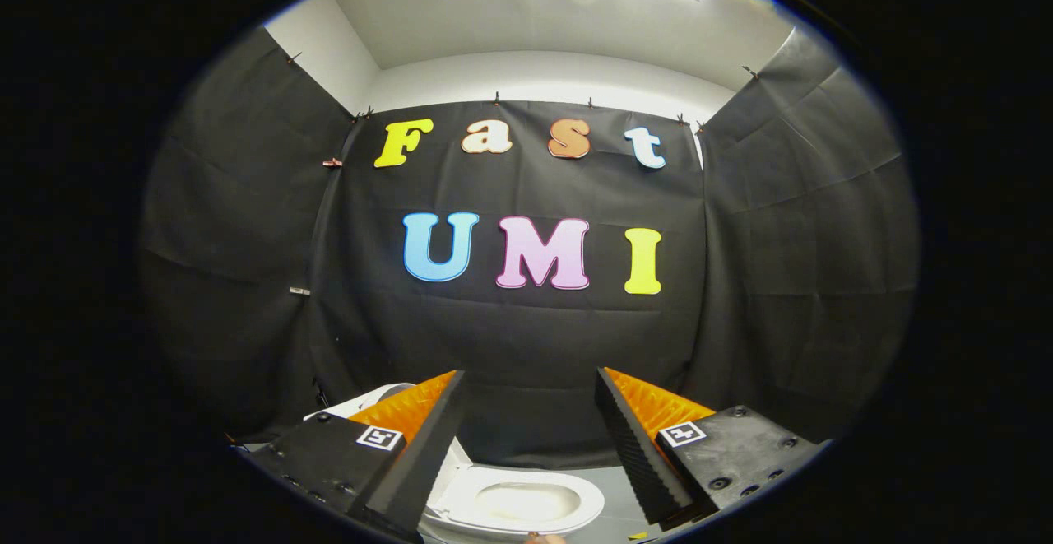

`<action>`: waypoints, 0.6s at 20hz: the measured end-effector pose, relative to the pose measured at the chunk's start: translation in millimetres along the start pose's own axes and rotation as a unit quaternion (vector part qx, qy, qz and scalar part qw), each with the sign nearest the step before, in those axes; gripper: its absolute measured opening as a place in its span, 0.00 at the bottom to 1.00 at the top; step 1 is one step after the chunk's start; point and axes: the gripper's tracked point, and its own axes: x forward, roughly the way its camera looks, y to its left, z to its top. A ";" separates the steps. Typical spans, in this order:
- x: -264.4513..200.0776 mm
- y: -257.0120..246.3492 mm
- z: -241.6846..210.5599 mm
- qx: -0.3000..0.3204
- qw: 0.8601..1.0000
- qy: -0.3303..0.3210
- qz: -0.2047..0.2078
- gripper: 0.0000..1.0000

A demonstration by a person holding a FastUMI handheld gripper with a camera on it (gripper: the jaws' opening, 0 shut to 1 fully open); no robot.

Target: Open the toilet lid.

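Your fingers stand wide apart, holding nothing, well above the toilet. Its lid, apparently already upright behind the left finger, is half hidden; descend blind and you risk striking it.

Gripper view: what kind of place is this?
Probably a mock bathroom in a recording booth: a white toilet sits low between the open gripper fingers, and black cloth walls hang under a white ceiling.

1 toilet, 1 gripper, 2 fingers.
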 end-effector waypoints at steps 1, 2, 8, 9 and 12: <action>-0.4 -2.3 -0.2 0.001 1.000 0.000 -0.001 0.97; -0.7 -2.6 0.0 0.001 1.000 0.000 -0.001 0.97; -0.4 -5.3 -2.9 0.002 1.000 0.003 -0.001 0.97; 0.3 -4.6 -3.4 0.002 1.000 0.003 0.000 0.97; 1.3 -6.4 -5.1 0.003 1.000 0.005 0.000 0.97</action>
